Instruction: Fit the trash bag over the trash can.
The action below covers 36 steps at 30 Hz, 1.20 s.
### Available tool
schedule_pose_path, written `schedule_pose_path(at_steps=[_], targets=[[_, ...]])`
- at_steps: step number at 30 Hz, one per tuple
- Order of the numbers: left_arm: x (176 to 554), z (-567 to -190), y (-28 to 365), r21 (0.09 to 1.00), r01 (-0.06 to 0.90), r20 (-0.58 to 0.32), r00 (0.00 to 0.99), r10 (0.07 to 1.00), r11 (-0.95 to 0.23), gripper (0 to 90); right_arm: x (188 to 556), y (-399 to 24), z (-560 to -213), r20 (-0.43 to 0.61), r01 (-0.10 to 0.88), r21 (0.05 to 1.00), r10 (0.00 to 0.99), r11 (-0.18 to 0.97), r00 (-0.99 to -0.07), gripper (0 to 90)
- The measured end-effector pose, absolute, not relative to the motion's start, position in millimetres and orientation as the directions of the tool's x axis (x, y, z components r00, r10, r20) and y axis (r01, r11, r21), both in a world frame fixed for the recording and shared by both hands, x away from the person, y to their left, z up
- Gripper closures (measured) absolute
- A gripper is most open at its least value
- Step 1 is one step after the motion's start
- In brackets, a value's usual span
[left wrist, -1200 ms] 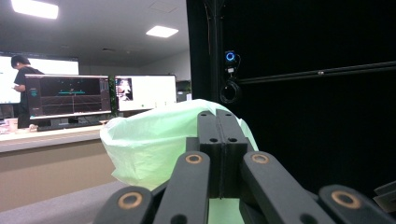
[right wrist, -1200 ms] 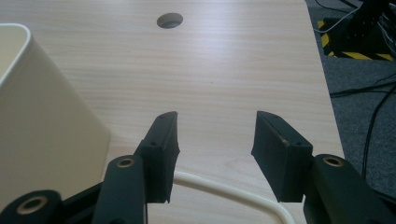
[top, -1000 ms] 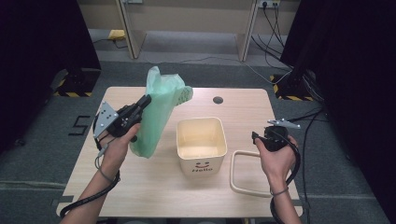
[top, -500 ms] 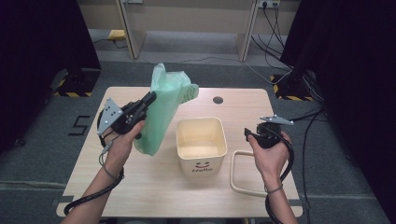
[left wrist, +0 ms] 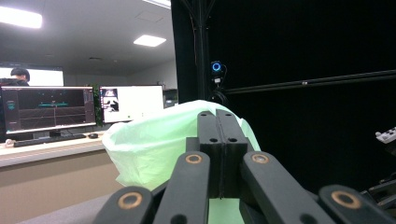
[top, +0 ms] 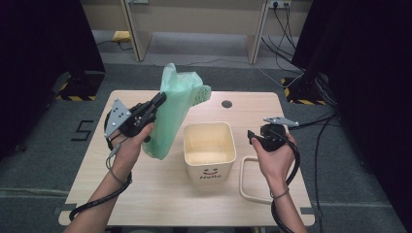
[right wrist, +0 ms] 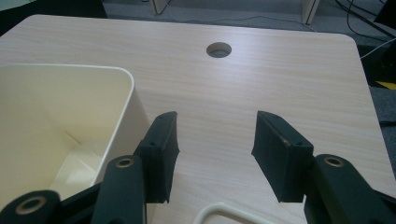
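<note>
Holding the pale green plastic bag (top: 176,116) up off the table (top: 145,194), your left gripper (top: 156,103) has its jaws pressed flat together on a fold of the film; in the left gripper view the bag (left wrist: 154,144) billows out just behind the closed black jaws. The bag hangs tilted, its top bunched above the gripper and its lower end dangling just left of the cream bin (top: 210,150), above the tabletop. The bin stands upright at the middle of the table, mouth open, with a smiley and "Hello" on its front. Your right gripper (top: 252,136) sits just right of the bin, jaws spread wide with nothing between them; in its own view bare wood lies between them (right wrist: 215,154), the bin's wall (right wrist: 123,112) beside one jaw. A cream rectangular frame (top: 243,182) lies flat on the table under your right hand (top: 274,158).
</note>
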<state>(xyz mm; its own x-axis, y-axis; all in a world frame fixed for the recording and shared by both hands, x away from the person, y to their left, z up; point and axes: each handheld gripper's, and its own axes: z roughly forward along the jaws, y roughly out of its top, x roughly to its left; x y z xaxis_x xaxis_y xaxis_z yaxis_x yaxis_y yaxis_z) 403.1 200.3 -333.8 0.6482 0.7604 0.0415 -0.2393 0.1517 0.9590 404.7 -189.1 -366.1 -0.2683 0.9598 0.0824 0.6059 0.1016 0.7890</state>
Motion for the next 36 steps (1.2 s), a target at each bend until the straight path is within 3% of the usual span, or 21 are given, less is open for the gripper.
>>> schedule_pose_path(at_steps=[36], targets=[[416.3,-321.7,165.1,0.959,-0.238,0.049,0.678,0.734,0.156,89.9,399.5,-140.8,-348.1,0.092,0.557,0.814,0.910,0.165,-0.404,49.3]])
